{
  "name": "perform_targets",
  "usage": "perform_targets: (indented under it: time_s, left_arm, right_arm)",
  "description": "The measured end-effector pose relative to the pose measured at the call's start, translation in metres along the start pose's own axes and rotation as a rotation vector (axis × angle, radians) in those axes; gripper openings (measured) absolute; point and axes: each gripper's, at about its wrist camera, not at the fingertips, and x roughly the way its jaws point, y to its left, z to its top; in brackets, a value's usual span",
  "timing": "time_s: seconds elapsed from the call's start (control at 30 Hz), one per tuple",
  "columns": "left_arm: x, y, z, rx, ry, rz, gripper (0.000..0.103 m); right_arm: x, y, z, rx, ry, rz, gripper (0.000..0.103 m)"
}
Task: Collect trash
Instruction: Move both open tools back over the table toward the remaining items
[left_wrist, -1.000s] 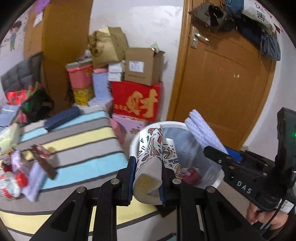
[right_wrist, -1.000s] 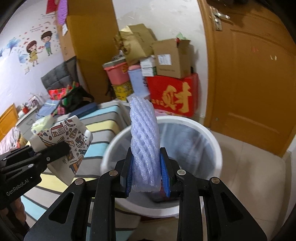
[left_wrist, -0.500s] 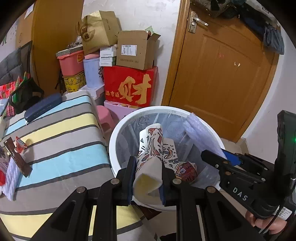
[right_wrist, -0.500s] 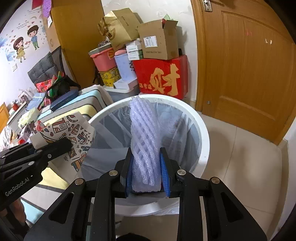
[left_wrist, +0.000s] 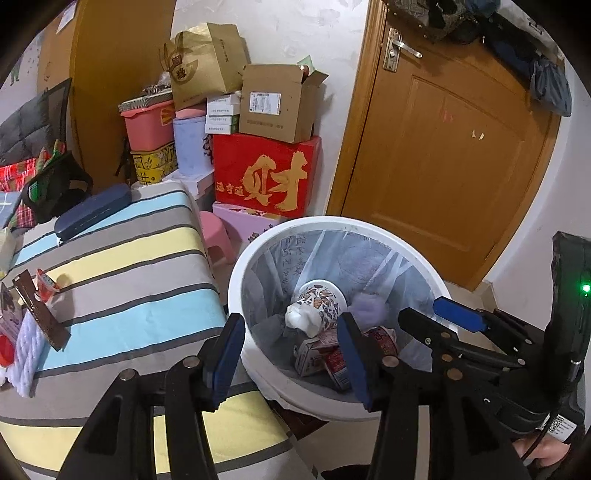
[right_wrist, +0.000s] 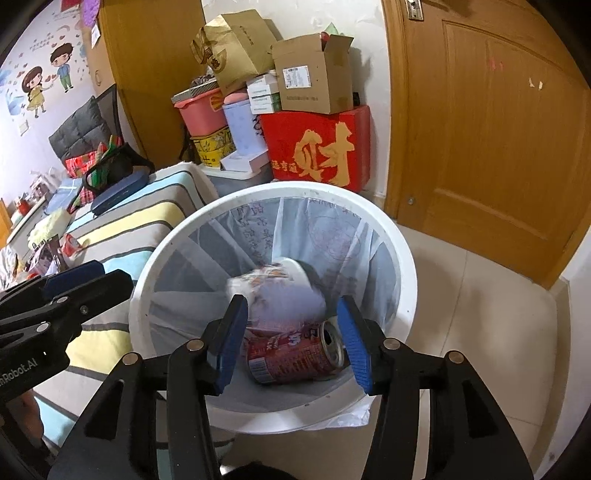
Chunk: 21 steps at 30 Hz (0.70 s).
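Left tongs (left_wrist: 291, 354) and right tongs (right_wrist: 291, 341) spread wide, white bin (left_wrist: 236, 291), patterned cup (left_wrist: 317, 306) inside, likely foam netting (left_wrist: 369, 308)

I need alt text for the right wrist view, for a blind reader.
The open right claw hangs over a white trash bin holding a red can and a patterned paper cup. A striped bed lies to the left.
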Motion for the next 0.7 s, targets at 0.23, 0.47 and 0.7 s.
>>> perform_targets:
  time_s: [0.23, 0.47, 0.7]
  left_arm:
    - [-0.02, 0.006, -0.005, -0.001, -0.026, 0.025, 0.052]
    - [-0.045, 0.015, -0.008, -0.022, -0.064, 0.061, 0.052]
    - [-0.07, 0.029, -0.016, -0.03, -0.097, 0.084, 0.052]
  right_arm:
    - [-0.01, 0.007, 0.002, 0.006, -0.032, 0.01, 0.052]
    - [-0.022, 0.023, 0.005, -0.015, -0.073, 0.031, 0.052]
    - [-0.029, 0.04, 0.005, -0.035, -0.101, 0.052, 0.052]
